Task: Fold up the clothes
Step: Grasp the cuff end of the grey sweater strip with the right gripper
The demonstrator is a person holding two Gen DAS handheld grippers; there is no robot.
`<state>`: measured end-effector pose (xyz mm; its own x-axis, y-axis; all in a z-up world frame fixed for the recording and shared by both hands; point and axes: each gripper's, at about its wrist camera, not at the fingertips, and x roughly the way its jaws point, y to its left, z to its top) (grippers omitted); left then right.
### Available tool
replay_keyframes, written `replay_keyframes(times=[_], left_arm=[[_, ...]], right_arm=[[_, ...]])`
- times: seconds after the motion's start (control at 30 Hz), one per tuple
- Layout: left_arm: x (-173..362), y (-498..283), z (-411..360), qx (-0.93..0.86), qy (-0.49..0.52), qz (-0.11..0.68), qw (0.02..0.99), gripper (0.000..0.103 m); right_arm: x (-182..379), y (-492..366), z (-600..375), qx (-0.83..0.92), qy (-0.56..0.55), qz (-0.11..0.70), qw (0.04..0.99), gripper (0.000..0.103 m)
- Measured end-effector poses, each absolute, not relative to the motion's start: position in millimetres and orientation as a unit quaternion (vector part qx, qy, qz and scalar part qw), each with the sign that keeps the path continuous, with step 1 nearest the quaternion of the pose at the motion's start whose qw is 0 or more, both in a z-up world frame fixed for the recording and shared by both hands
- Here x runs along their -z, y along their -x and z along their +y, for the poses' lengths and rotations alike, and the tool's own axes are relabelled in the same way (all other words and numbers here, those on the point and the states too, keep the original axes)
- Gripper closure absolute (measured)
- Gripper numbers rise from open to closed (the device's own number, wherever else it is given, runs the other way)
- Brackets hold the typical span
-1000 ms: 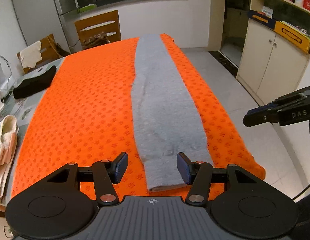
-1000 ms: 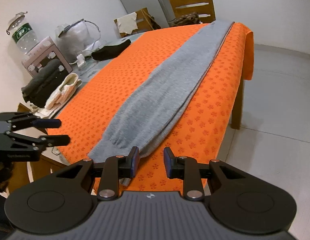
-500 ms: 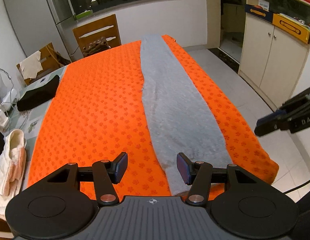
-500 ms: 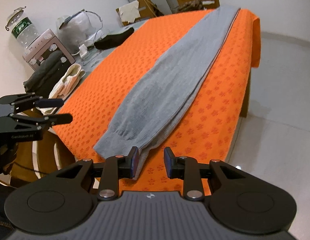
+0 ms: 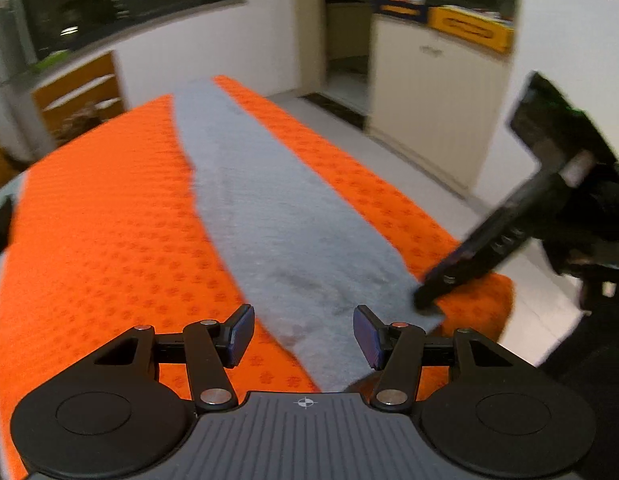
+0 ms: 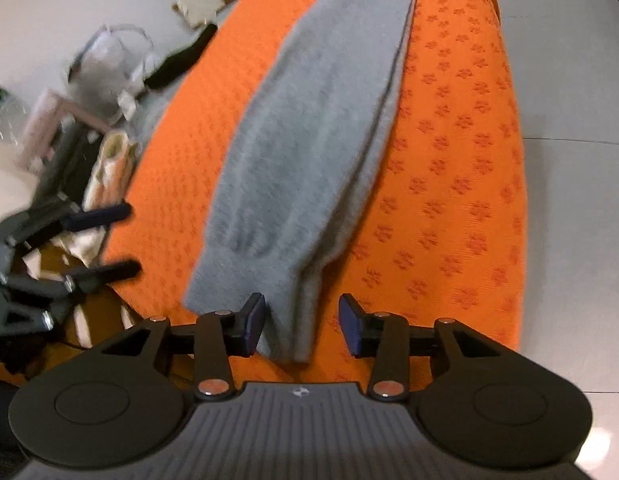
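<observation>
While both grippers are closing in on the near end of the long grey garment (image 6: 309,152), neither is gripping it yet. Nearest the right wrist camera, the right gripper (image 6: 302,327) is standing partly open, its jaws having just been opening, and the garment's near corner is lying between the pads without being pinched. That looks like a deliberate straddle, so the pads can close on the stacked layers at the hem. Its tips are also showing in the left wrist view, resting at the garment's right corner.

Just beside it, the left gripper (image 5: 303,336) is holding a medium gap, with grey cloth passing under the space between its pads and nothing clamped. Judging by the task, each hand is lining up on one corner so the end can be lifted evenly and carried toward the far end.

Running away from the grippers, the garment is lying flat as a narrow strip, already folded lengthwise, on the orange patterned cloth (image 6: 461,128) covering the table, reaching the far edge.

Further off to the left, a pink box (image 6: 53,120) and a pale bag (image 6: 105,68) are sitting among clutter; their contents are too blurred to tell. Beyond the table, a cabinet (image 5: 433,92) is carrying yellow boxes (image 5: 469,28) on top.
</observation>
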<state>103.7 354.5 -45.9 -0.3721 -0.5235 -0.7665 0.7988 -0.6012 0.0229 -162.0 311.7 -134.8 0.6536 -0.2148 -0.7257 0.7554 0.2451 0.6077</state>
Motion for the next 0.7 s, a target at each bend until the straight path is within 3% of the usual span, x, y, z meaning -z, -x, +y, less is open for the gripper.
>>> replay_keyframes(times=[0.03,0.07,0.1,0.17,0.47,0.7], left_arm=[[48.5,-105.4,353.6,0.817,-0.382,0.177,0.393,0.045],[51.2,-106.9,352.5,0.825,-0.382,0.175,0.377,0.045],[54.3,-107.3,352.1,0.832,-0.383,0.170,0.363,0.045],[60.6,-105.9,352.3,0.845,-0.388,0.151,0.336,0.043],[75.5,-75.9,360.4,0.879,-0.386,0.079,0.268,0.039],[89.3,-69.5,377.7,0.868,-0.382,0.032,0.315,0.037]], right_arm=[[135.7,159.8,312.4,0.328,-0.524,0.254,0.744,0.058],[135.6,159.9,312.6,0.328,-0.538,0.242,0.738,0.073],[135.5,160.0,312.8,0.329,-0.551,0.230,0.732,0.080],[135.2,160.3,313.3,0.329,-0.577,0.207,0.718,0.086],[132.6,161.3,311.8,0.328,-0.686,0.101,0.642,0.087],[137.9,165.0,309.7,0.318,-0.761,0.021,0.565,0.087]])
